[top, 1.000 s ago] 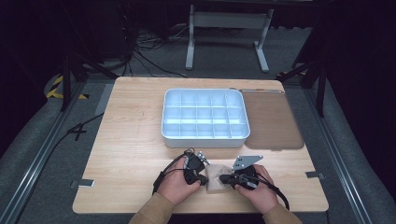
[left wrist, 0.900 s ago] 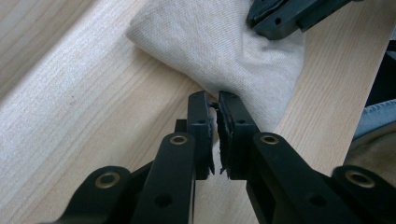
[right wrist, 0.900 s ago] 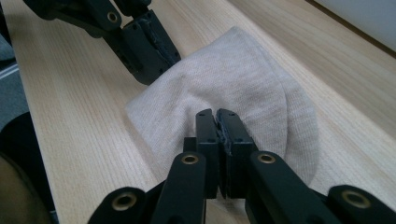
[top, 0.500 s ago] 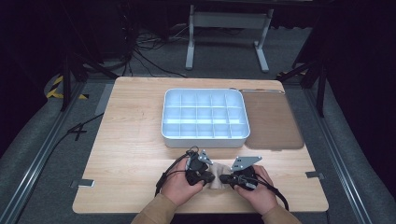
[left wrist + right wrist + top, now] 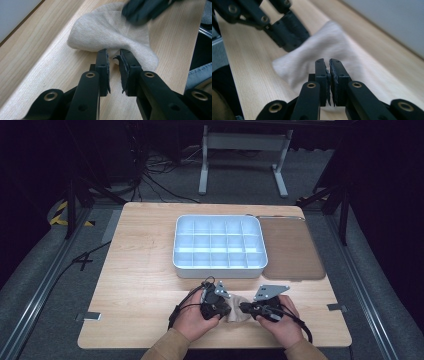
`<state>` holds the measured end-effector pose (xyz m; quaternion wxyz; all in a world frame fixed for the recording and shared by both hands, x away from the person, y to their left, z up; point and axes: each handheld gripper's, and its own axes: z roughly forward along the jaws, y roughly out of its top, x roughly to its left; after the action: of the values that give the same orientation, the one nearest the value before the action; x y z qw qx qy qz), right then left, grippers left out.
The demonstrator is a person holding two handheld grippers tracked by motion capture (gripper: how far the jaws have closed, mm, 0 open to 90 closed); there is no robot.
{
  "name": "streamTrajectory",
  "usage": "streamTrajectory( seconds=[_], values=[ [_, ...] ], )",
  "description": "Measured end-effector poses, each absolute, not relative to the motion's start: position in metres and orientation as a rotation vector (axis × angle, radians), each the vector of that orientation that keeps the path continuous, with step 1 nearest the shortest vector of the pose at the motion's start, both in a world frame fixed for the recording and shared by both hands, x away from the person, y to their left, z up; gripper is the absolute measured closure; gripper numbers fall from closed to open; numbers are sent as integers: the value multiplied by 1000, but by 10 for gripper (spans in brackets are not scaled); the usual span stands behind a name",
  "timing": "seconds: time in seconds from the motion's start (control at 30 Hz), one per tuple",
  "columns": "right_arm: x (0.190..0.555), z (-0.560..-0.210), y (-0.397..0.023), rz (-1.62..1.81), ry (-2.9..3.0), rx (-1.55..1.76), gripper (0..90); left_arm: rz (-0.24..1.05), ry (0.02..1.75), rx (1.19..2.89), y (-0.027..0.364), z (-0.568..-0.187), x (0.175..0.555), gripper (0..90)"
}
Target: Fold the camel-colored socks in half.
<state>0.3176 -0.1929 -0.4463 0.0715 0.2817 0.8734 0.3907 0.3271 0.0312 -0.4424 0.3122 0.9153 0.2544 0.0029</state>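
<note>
A small beige cloth (image 5: 239,313) lies bunched on the wooden table (image 5: 140,280) near its front edge, between the two hands. My left gripper (image 5: 229,310) comes at it from the left. In the left gripper view its jaws (image 5: 113,53) stand narrow, pinching the near edge of the cloth (image 5: 105,30). From the right, my right gripper (image 5: 244,308) meets the cloth. In the right gripper view its jaws (image 5: 327,62) are pressed together on a fold of the cloth (image 5: 332,42), with the left gripper's black fingers (image 5: 287,32) just beyond.
A white tray (image 5: 218,270) with several empty compartments sits at mid-table, just beyond the hands. A brown mat (image 5: 292,250) lies to its right. Off the table's far side are a metal stand (image 5: 242,142) and cables.
The left gripper has edged slightly right toward the right one, and the cloth between them looks more bunched. The right hand has barely moved.
</note>
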Motion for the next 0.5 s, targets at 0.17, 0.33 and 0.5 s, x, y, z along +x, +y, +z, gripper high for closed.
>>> streamTrajectory(
  seconds=[0.17, 0.33, 0.5],
  values=[
    [325, -449, -222, 1003, 2615, 1060, 851, 9, 671, 2424, 32, -442, 328, 778],
    [325, -461, -214, 958, 2678, 1061, 852, 10, 667, 2418, 31, -441, 328, 776],
    [323, -461, -205, 963, 2683, 1030, 858, 19, 647, 2403, 29, -440, 327, 761]
  ],
)
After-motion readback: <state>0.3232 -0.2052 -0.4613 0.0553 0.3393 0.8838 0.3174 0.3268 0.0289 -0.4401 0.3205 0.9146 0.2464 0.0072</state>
